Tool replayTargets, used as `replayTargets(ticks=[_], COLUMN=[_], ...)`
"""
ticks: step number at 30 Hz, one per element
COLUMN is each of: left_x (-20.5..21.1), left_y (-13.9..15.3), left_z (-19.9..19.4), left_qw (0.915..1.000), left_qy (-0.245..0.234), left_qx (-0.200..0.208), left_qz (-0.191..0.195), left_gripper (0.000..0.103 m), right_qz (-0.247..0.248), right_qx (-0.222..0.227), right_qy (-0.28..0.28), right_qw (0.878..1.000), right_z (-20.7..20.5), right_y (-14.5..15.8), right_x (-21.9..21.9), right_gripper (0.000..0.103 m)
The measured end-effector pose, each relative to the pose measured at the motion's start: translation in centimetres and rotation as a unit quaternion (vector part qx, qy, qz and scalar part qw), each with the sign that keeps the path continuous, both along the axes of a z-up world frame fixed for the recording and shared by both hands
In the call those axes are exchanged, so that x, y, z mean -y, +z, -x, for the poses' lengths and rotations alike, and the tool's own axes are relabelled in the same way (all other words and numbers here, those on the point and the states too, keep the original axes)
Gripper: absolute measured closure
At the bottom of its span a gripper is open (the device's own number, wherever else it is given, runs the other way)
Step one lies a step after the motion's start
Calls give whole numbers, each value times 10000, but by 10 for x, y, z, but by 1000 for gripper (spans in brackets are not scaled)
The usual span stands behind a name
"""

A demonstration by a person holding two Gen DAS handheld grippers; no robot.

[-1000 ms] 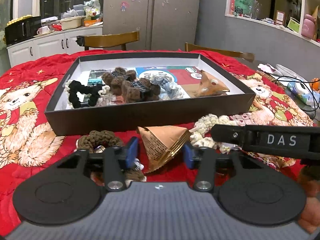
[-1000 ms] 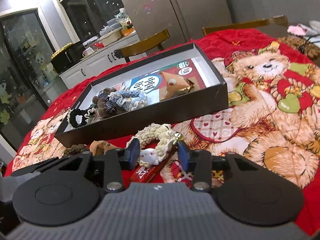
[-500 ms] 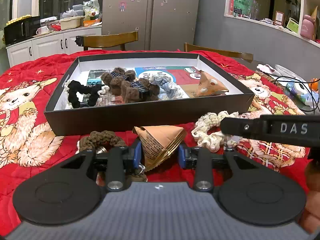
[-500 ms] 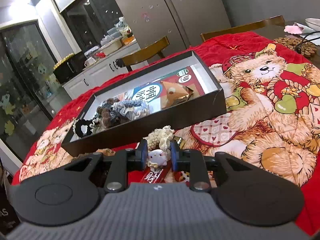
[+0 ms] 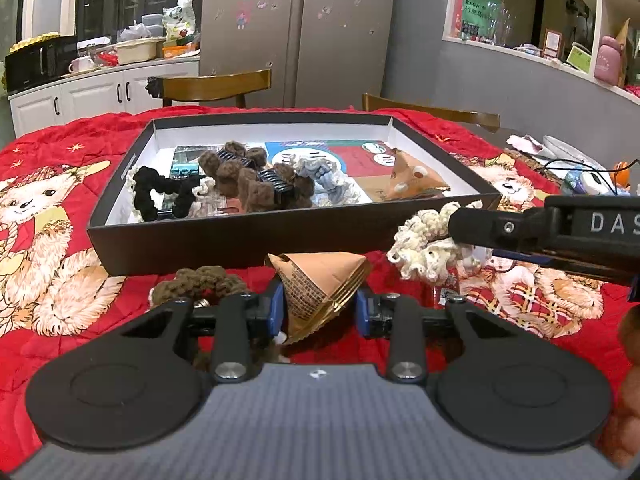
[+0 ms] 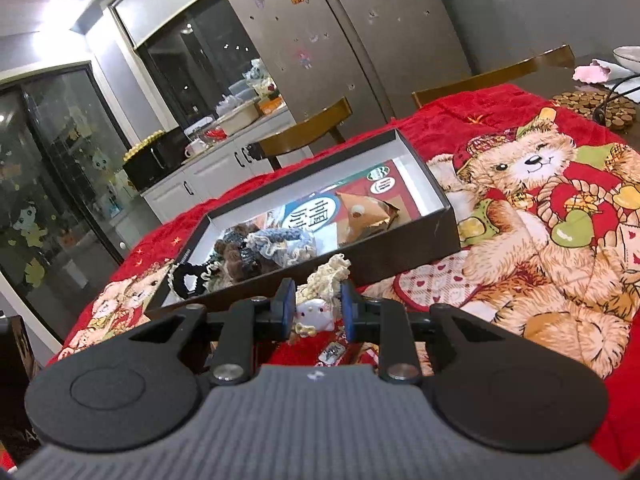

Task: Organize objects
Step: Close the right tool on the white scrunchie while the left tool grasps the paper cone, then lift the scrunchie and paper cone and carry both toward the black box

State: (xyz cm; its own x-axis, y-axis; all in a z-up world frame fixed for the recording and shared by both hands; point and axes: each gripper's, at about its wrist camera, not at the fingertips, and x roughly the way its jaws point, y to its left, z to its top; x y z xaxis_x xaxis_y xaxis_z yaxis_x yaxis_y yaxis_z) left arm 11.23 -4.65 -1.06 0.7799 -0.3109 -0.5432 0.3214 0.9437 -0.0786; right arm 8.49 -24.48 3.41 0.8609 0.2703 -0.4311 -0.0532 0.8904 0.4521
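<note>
Pinching two things at once, you carry two risks. Your left gripper [image 5: 320,308] has just been closing on the tan paper pyramid packet [image 5: 320,280], pads against its sides; it is thin folded paper, so I judge more squeeze would crush it, and a fast lift could let it twist out.

Your right gripper [image 6: 316,312] has its pads pressed on the cream crochet scrunchie [image 6: 326,280] with the small white charm [image 6: 316,314]. The grip is on one end only; the loose loops hang free and could snag the box's near wall at 12 o'clock.

The black box [image 5: 240,246] sits at 12 o'clock of both grippers, already crowded with brown, black and blue-grey scrunchies on its left; the free floor is toward 1 o'clock beside the second packet [image 5: 416,180].

A brown scrunchie [image 5: 200,284] lies at 10 o'clock of your left gripper on the red blanket [image 5: 60,340]. Your right gripper crosses at 3 o'clock in the left view, near enough to collide.
</note>
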Motion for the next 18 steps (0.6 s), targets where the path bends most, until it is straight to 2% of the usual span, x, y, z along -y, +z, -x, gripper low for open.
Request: replayTargets(ticks=[10, 18], left_x=[-2, -3], left_y=[2, 5], left_z=[5, 11], left_qw=[9998, 9992], left_qy=[-46, -156], left_qx=[155, 338], left_qz=[90, 167], left_gripper=[65, 65], right_qz=[-79, -158], right_qx=[7, 193], right_qy=[-20, 52], right_qw=[10000, 9997], right_z=[0, 5], right_y=[0, 6], right_x=[2, 4], right_gripper=[76, 76])
